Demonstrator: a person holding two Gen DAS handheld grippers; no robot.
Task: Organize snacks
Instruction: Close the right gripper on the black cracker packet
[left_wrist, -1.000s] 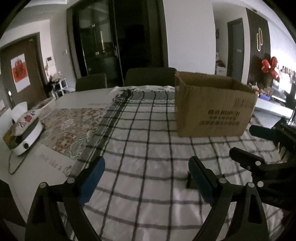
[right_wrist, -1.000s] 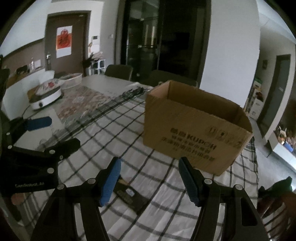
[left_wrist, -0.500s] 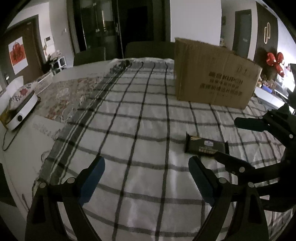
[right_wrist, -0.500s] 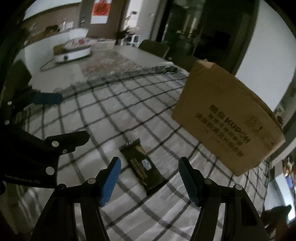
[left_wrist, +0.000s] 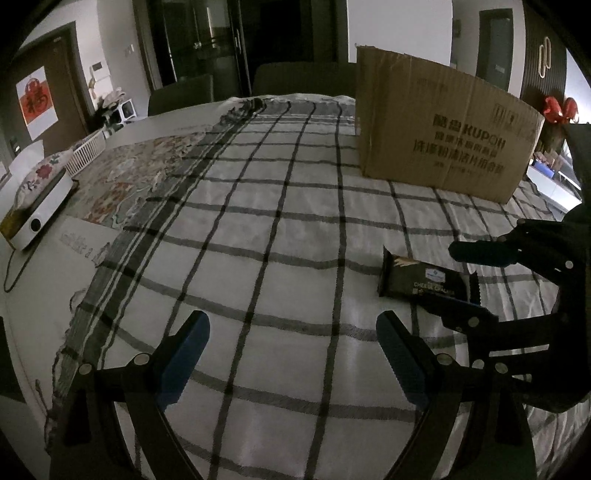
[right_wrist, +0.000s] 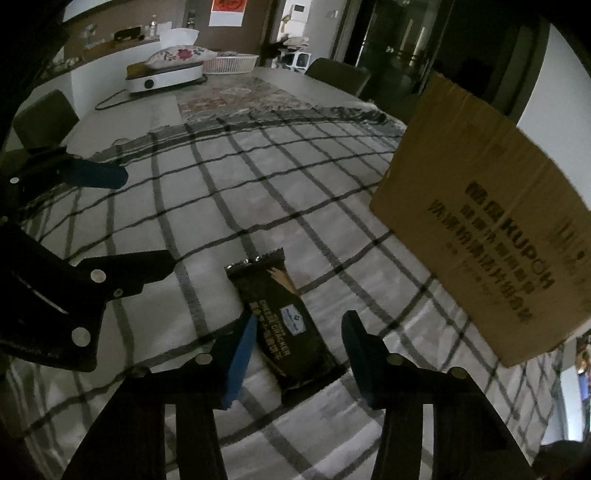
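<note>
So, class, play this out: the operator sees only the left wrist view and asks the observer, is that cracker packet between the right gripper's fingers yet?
Observer: Yes. The right wrist view shows the cracker packet lying lengthwise between the right gripper's fingers, whose jaws are closing.
Operator: Are both pads on it?
Observer: No. One pad is at the packet's edge, and the other pad stands apart, with checked cloth showing between.
Operator: The finger hides the packet's near end from me. Where is it?
Observer: It reaches well back between the fingers, past the pad tips.
</note>
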